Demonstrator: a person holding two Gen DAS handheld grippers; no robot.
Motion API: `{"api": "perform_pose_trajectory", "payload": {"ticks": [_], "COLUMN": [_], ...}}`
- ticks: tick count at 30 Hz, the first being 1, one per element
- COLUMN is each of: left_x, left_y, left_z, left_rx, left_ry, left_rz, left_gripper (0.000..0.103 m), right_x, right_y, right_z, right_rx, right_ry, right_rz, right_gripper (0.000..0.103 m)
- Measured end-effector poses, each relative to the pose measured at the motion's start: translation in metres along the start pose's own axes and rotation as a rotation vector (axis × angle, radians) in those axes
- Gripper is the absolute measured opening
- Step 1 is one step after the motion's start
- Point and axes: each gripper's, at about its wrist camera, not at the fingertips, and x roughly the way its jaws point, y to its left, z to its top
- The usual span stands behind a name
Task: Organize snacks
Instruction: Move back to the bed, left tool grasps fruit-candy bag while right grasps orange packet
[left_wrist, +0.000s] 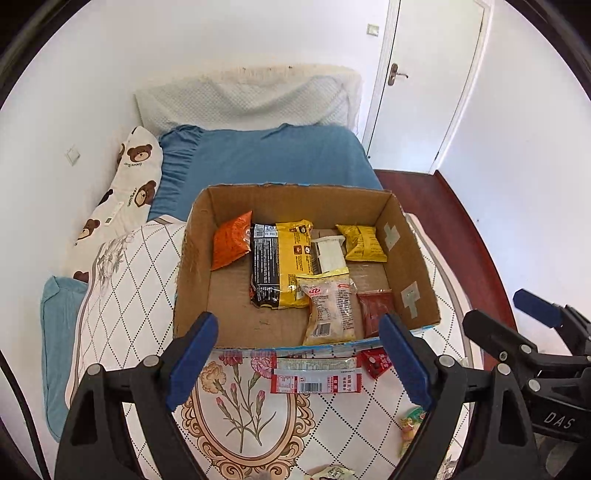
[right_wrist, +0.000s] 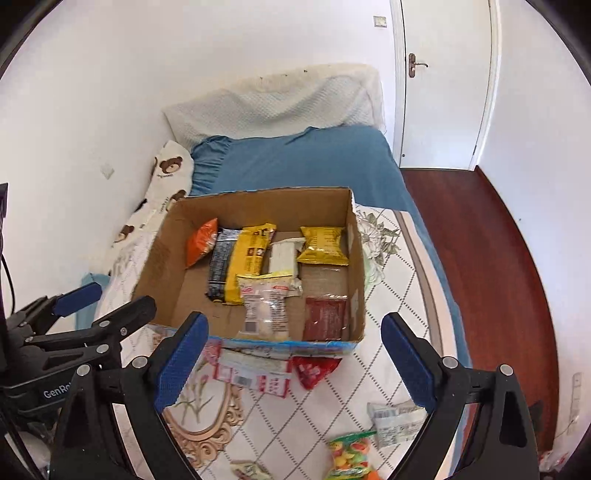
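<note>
An open cardboard box (left_wrist: 295, 190) (right_wrist: 258, 195) sits on the quilt and holds several snacks: an orange packet (left_wrist: 231, 240), a black-and-yellow bag (left_wrist: 280, 266), a white packet (left_wrist: 328, 253), a small yellow bag (left_wrist: 362, 242), a clear packet (left_wrist: 330, 310) and a dark red packet (left_wrist: 375, 310). In front of the box lie a red-and-white wrapper (left_wrist: 316, 376) (right_wrist: 255, 373) and a small red packet (left_wrist: 375, 363) (right_wrist: 314, 371). My left gripper (left_wrist: 299, 362) (right_wrist: 110, 302) hangs open above them, holding nothing. My right gripper (right_wrist: 293, 362) (left_wrist: 506, 314) is open and empty too.
A colourful candy bag (right_wrist: 349, 458), a white packet (right_wrist: 395, 421) and another packet (right_wrist: 251, 470) lie on the patterned quilt (right_wrist: 332, 398) near me. Behind the box are the blue sheet (left_wrist: 277, 158) and a bear pillow (left_wrist: 136, 173). Wooden floor (right_wrist: 480, 240) and a door (right_wrist: 443, 81) lie to the right.
</note>
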Motion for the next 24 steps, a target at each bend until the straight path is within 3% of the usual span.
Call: {"api": "perform_pose_trajectory", "payload": {"ticks": [6,11,14,19,24], "left_x": [-0.029,-0.031,-0.014,0.041,0.080], "left_y": [-0.003,-0.011,-0.026,-0.063,-0.083], "left_z": [-0.014,-0.044,-0.078,-0.142,-0.175], "left_rx": [-0.021,-0.020,0.031,0.165,0.186], "left_ry": [-0.050,-0.004,0.064,0.265,0.406], "left_rz": [-0.014,-0.041,-0.034,-0.037,-0.062], "left_gripper": [0.089,0.089,0.089,0.089,0.089], "right_x": [-0.031,-0.044,-0.037,0.002,0.037], "right_y": [-0.002,-0.020,-0.044,-0.111,-0.164], "right_z": [-0.019,-0.049,-0.083,-0.165,-0.258], "right_rx": [0.049,0.107,0.167,0.418,0.702], "right_ry": [-0.050,-0.034,0.031,0.206,0.357], "right_rz": [0.059,0.092,0.069,0.048,0.023], "right_gripper": [0.097,0.097,0.097,0.097,0.097]}}
